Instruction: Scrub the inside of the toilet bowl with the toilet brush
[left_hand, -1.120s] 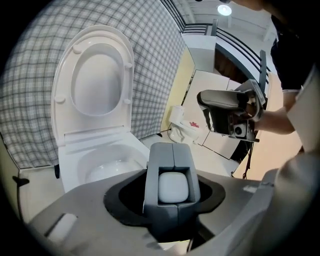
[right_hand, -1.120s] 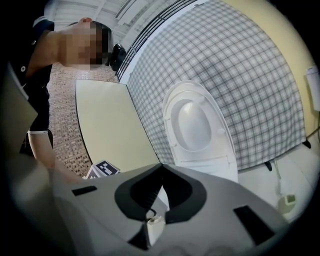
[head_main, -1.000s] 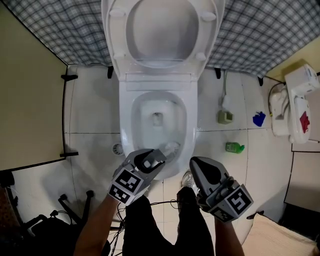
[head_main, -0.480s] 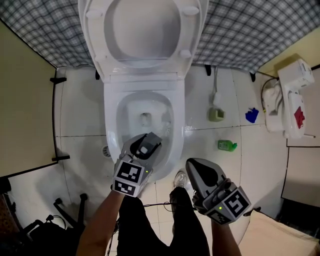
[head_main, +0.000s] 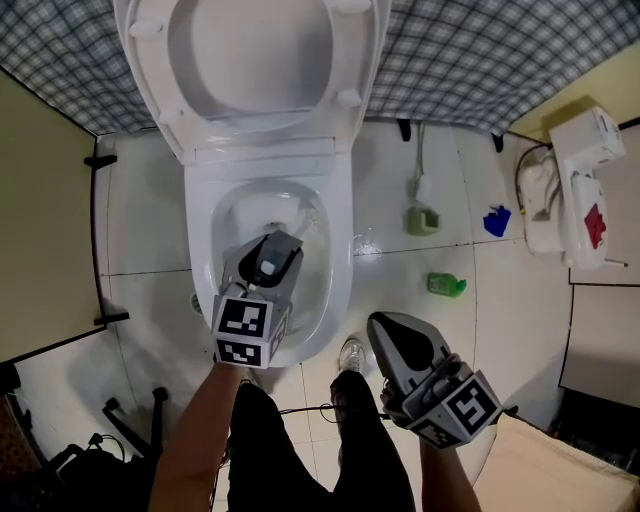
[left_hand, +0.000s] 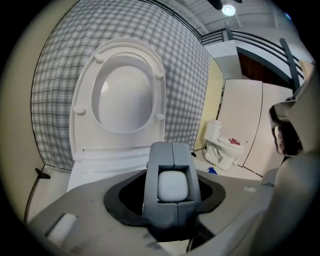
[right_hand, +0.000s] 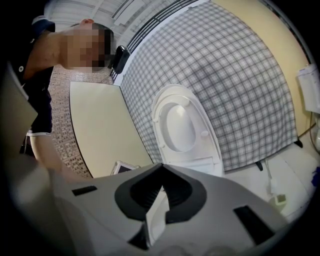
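Note:
The white toilet (head_main: 340, 270) stands with lid and seat up (left_hand: 120, 95), its bowl open below me. My left gripper (head_main: 272, 245) hangs over the bowl's front half, pointing down into it. It is shut on the toilet brush's white handle (left_hand: 172, 186), whose end shows between the grey jaws. A pale bristly shape, the brush head (head_main: 303, 213), lies in the bowl just beyond the fingertips. My right gripper (head_main: 388, 328) is in front of the toilet to the right, above the floor, shut with nothing in it; its tips (right_hand: 161, 167) meet.
A checked cloth (head_main: 470, 60) hangs behind the toilet and a beige panel (head_main: 45, 220) stands at the left. On the floor to the right are a greenish holder (head_main: 422, 218), a green bottle (head_main: 445, 285), a blue thing (head_main: 494, 221) and a small white fixture (head_main: 575, 190). My shoe (head_main: 350, 352) is at the toilet's foot.
My left gripper has moved with the brush from the bowl's front rim further in over the bowl and turned. My right gripper has shifted only a little.

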